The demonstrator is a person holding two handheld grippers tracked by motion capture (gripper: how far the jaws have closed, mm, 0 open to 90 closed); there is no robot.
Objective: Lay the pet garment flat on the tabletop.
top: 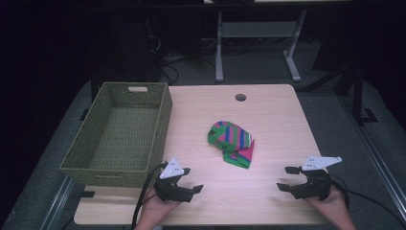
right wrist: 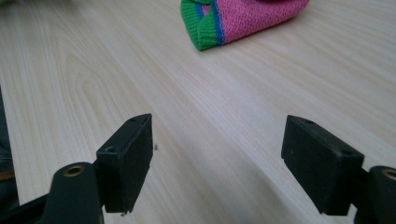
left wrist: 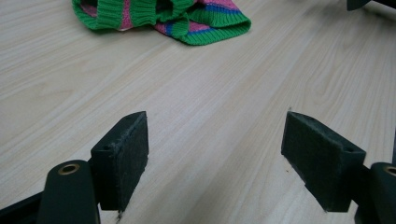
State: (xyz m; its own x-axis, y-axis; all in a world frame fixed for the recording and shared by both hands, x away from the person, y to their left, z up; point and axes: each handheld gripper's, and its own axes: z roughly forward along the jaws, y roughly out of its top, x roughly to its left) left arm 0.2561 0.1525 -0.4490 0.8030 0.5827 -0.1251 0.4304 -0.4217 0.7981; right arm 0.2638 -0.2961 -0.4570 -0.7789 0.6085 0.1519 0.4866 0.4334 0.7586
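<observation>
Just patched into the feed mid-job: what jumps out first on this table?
The brightly striped knit garment, green, pink and blue, lies crumpled near the middle of the wooden table. To its left a green woven basket sits on the table's left edge. Near the front edge, the left claw and right claw both stand open with nothing between their jaws.

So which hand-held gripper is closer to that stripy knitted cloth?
Left, slightly. The left hand-held gripper sits below-left of the stripy cloth; the right hand-held gripper sits further off, below-right. Both are open, touching nothing.
</observation>
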